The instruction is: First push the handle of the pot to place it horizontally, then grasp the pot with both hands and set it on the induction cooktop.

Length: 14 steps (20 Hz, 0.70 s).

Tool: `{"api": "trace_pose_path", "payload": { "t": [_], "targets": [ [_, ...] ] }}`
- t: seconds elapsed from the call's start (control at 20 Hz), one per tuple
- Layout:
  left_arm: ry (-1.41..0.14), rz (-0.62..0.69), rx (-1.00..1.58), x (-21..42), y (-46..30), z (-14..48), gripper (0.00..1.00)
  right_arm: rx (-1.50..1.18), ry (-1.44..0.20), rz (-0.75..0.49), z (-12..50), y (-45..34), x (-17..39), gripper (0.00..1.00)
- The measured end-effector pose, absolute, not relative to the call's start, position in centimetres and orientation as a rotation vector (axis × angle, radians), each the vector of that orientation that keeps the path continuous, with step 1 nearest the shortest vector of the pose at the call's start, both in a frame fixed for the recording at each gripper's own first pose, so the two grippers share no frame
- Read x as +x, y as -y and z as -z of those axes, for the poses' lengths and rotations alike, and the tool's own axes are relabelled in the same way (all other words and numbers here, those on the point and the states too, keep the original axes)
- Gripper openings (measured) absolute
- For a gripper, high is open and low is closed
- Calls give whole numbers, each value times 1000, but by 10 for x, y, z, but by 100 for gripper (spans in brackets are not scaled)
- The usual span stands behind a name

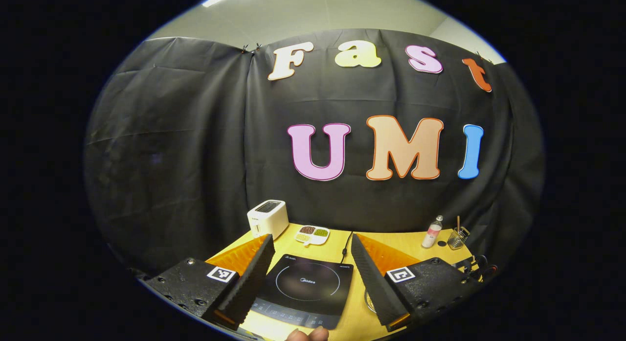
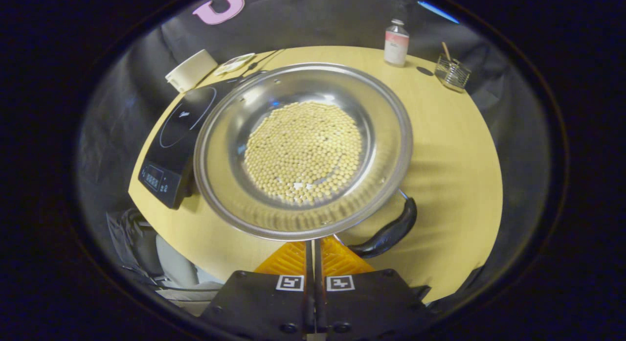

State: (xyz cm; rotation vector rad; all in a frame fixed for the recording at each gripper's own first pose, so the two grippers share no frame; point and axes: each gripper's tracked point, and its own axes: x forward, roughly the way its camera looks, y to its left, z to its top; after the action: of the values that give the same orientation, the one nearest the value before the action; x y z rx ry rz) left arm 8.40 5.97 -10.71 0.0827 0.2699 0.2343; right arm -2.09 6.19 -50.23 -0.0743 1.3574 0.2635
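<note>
Pot (image 2: 303, 145), holding pale beans, sat on desk (image 2: 455, 150) beside induction cooktop (image 2: 183, 135), black handle (image 2: 389, 231) just right of right gripper (image 2: 313, 248), jaws clenched together below rim. Left gripper (image 1: 310, 265) hung released above cooktop.

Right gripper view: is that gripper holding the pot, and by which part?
The right gripper has its fingers together at the pot's near rim, beside the black handle. Whether they pinch the rim cannot be told. The left gripper is open, holding nothing.
</note>
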Motion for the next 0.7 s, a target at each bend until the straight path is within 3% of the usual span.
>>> {"api": "trace_pose_path", "payload": {
  "t": [0.35, 0.4, 0.45, 0.5, 0.7],
  "targets": [
    [-274, -236, 86, 88, -57, 110, 94, -64, -1344, -162, 510, -15, 13, 2],
    [-273, -235, 87, 88, -56, 110, 94, -61, -1343, -150, 511, -9, 18, 8],
    [-275, -234, 89, 88, -55, 110, 93, -62, -1337, -142, 511, -5, 24, 0],
    [-275, -233, 89, 89, -55, 110, 96, -63, -1333, -139, 511, -2, 28, 0],
    [-275, -234, 96, 90, -54, 110, 94, -92, -1318, -133, 511, 5, 41, 3]
  ]
}}
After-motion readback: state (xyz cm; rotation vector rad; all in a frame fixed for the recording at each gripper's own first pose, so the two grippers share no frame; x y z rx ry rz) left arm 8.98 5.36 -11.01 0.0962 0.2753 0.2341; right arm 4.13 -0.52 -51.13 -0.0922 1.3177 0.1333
